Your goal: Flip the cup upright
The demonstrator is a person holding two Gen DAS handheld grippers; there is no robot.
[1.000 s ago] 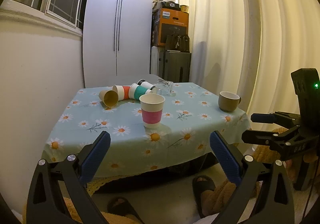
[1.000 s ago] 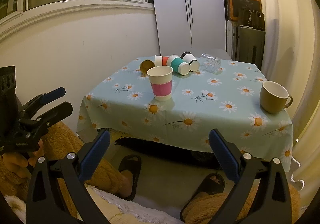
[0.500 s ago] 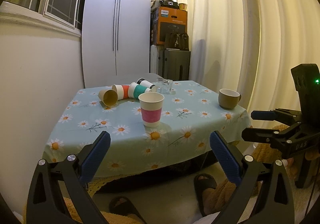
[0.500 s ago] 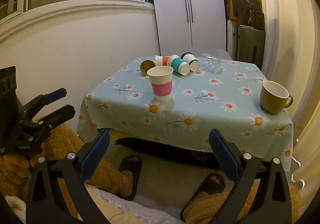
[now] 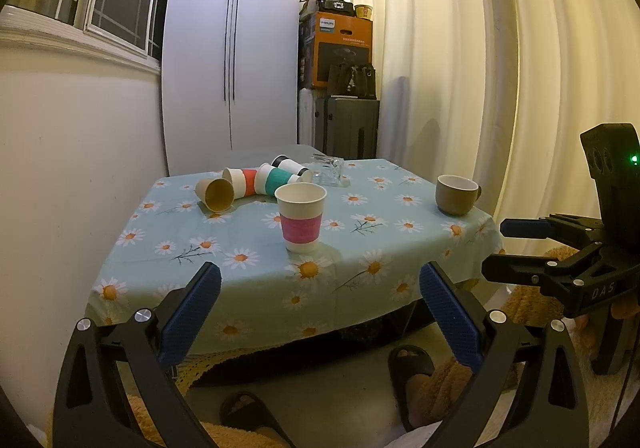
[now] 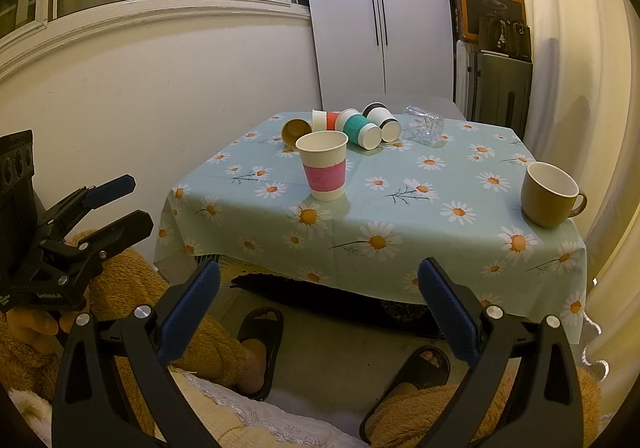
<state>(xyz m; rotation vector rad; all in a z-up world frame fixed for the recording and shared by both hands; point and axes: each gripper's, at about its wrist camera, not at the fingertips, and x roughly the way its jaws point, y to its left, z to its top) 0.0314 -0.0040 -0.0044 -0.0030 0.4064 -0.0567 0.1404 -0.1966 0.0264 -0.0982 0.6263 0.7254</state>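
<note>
Daisy-printed tablecloth covers a small table set in a room corner, with a white wardrobe behind it and cream curtains at about 2 o'clock; on the cloth a pink-banded paper cup stands upright near the middle, an olive mug stands upright at 3 o'clock of it near the cloth's edge, and at the far side lie the cups that need righting: a kraft paper cup with its mouth toward the camera, an orange-banded cup, a teal-banded cup, a black-banded cup and a clear glass, all on their sides and packed close or touching; that crowding is, I judge, the main hazard, since a reach for any one could nudge its neighbours into rolling, and a reach over the upright pink cup could topple it; thin paper walls may also crush under a hard squeeze, and the glass looks slippery; both tools are held low before the table's near edge, well short of every cup; the left gripper has its jaws spread wide with nothing between them; the right gripper is likewise spread wide and carries nothing, and it points level toward the table.
</note>
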